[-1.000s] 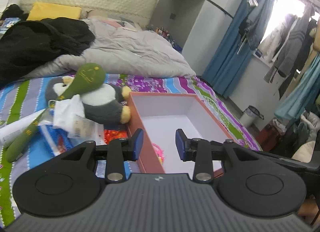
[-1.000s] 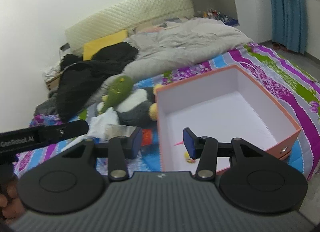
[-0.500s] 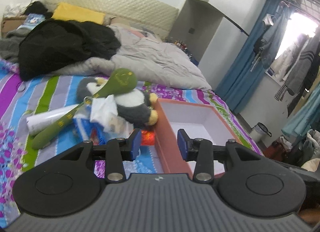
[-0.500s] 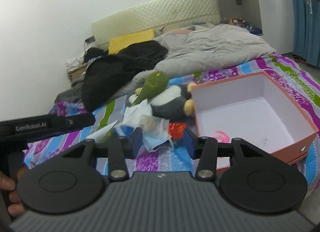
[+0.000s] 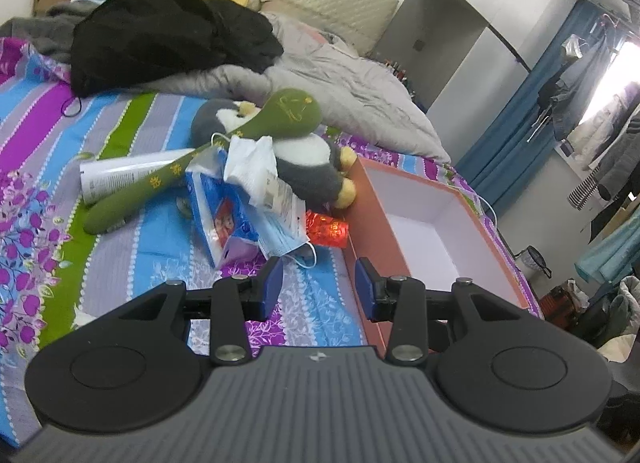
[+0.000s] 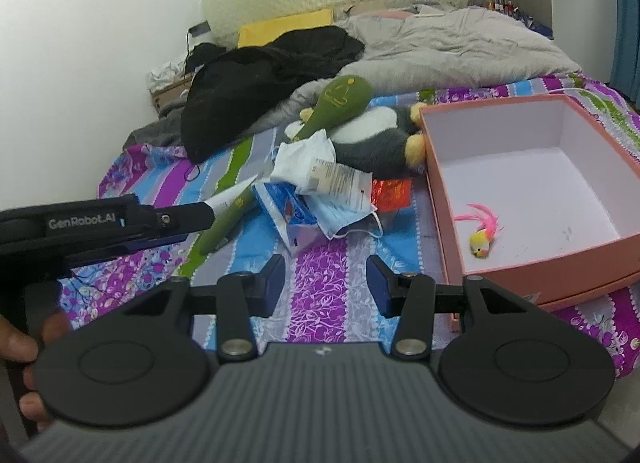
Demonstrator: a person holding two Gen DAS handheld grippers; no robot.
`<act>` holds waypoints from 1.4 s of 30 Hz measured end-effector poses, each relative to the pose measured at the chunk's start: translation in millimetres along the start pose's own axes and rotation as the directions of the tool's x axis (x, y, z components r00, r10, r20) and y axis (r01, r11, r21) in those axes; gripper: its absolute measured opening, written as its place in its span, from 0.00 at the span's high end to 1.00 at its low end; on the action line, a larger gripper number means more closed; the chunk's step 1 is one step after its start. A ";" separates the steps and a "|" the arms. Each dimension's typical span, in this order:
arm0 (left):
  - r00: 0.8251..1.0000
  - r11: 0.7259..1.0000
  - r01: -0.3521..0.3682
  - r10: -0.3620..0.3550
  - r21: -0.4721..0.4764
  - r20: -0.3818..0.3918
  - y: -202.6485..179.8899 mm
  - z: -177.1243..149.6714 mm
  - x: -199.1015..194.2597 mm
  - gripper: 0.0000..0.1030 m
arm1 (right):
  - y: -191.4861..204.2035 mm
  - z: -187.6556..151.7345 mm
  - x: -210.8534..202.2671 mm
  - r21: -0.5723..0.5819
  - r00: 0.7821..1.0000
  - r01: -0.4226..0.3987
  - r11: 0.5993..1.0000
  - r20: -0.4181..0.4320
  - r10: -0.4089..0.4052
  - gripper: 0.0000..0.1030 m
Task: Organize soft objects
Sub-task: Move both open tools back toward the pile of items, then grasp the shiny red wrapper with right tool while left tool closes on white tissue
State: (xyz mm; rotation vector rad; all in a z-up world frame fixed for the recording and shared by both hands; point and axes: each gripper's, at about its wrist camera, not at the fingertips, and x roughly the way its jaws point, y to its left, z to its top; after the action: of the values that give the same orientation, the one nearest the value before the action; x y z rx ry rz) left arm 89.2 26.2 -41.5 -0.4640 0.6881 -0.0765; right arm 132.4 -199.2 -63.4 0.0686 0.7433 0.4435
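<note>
right wrist view: both grippers' jaws spread, empty, over striped bedspread [image 6: 320,263]; rectangular pink box [image 6: 560,259] holds feathery toy [image 6: 482,241].

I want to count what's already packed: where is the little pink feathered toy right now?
In the right wrist view, the pink feathered toy lies alone on the floor of the open pink box, near its front-left corner.

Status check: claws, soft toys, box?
Left claw and right claw open, empty, above the bedsheet. Plush penguin beside the pink box, under the green mallet. Face mask nearest.
</note>
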 end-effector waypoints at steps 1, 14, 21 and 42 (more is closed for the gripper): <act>1.000 1.000 0.000 0.000 -0.002 -0.003 0.8 0.2 3.2 0.56 | -0.1 0.9 2.9 0.000 1.000 0.003 1.000 -0.004 -0.003 0.53; 0.997 1.000 -0.014 0.014 -0.004 -0.074 21.5 22.4 76.5 0.56 | -6.4 5.3 64.1 0.089 0.998 0.060 0.994 -0.026 -0.058 0.53; 0.996 1.000 -0.020 0.020 0.002 -0.087 35.9 40.6 125.0 0.56 | -15.9 9.5 114.1 0.165 0.995 0.081 0.983 -0.066 -0.070 0.54; 0.985 0.997 -0.054 0.044 -0.055 -0.169 77.8 64.5 241.6 0.56 | -58.7 35.3 230.8 0.311 0.974 0.218 0.925 -0.121 -0.189 0.53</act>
State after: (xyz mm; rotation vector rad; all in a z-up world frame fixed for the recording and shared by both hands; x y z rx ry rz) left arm 310.2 68.0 -175.6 -0.5009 0.8688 -0.0490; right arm 327.1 -153.5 -197.4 0.2779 0.8967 0.1225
